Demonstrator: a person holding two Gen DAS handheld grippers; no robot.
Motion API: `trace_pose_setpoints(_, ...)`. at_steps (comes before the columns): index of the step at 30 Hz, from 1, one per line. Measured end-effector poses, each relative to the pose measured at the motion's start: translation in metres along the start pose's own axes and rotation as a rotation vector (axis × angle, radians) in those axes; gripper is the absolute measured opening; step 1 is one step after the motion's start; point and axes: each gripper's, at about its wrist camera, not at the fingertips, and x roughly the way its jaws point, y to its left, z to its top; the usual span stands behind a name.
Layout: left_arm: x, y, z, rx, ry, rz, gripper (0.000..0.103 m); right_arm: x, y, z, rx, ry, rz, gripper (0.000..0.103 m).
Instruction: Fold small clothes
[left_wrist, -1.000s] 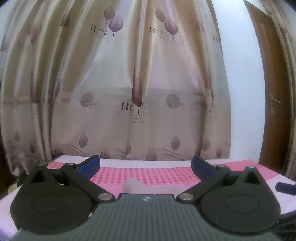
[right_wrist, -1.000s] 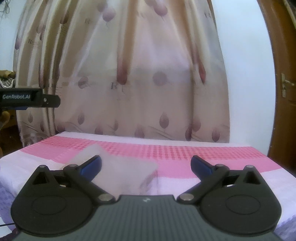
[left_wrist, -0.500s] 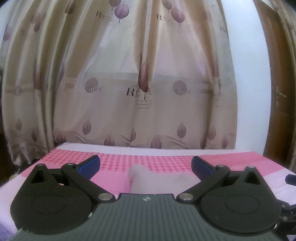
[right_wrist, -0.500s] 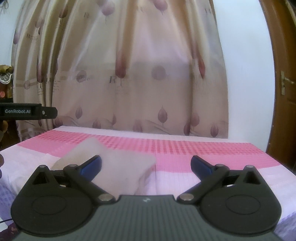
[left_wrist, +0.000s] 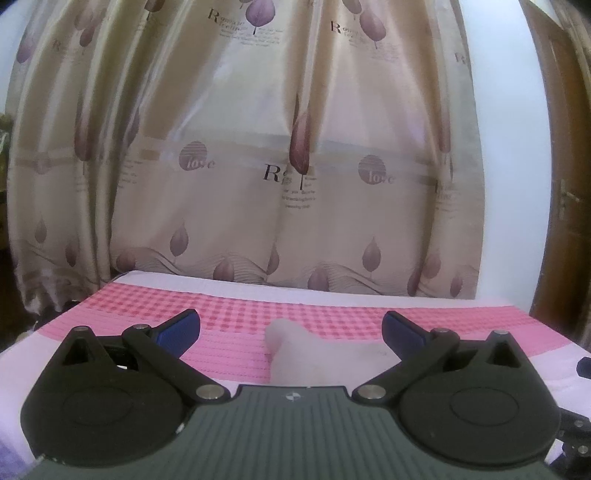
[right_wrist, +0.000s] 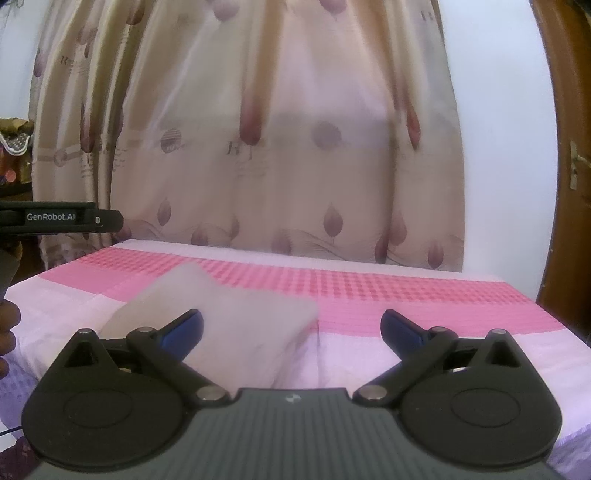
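Note:
A small pale pinkish-white garment (left_wrist: 317, 354) lies flat on the pink checked bed cover (left_wrist: 258, 314). In the left wrist view it sits between my open fingers, close below the left gripper (left_wrist: 290, 328). In the right wrist view the garment (right_wrist: 229, 325) lies left of centre, partly behind my left fingertip (right_wrist: 184, 328). The right gripper (right_wrist: 291, 328) is open and empty above the bed. The left gripper's body (right_wrist: 59, 218) shows at the far left of the right wrist view.
A beige leaf-print curtain (left_wrist: 258, 166) hangs behind the bed. A white wall and a brown wooden door (right_wrist: 569, 166) stand to the right. The bed cover (right_wrist: 424, 295) stretches right of the garment. A dark object (left_wrist: 583, 365) lies at the bed's right edge.
Both cameras have tilted down and moved closer to the bed. The garment shows larger and nearer in both views. Both grippers stay open.

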Motion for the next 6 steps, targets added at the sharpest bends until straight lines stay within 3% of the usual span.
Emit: trace_pose_setpoints(6, 0.0016, -0.0027, 0.0004, 0.016, 0.006, -0.013, 0.103, 0.0009, 0.0010, 0.0007, -0.012, -0.007, -0.008, 0.103)
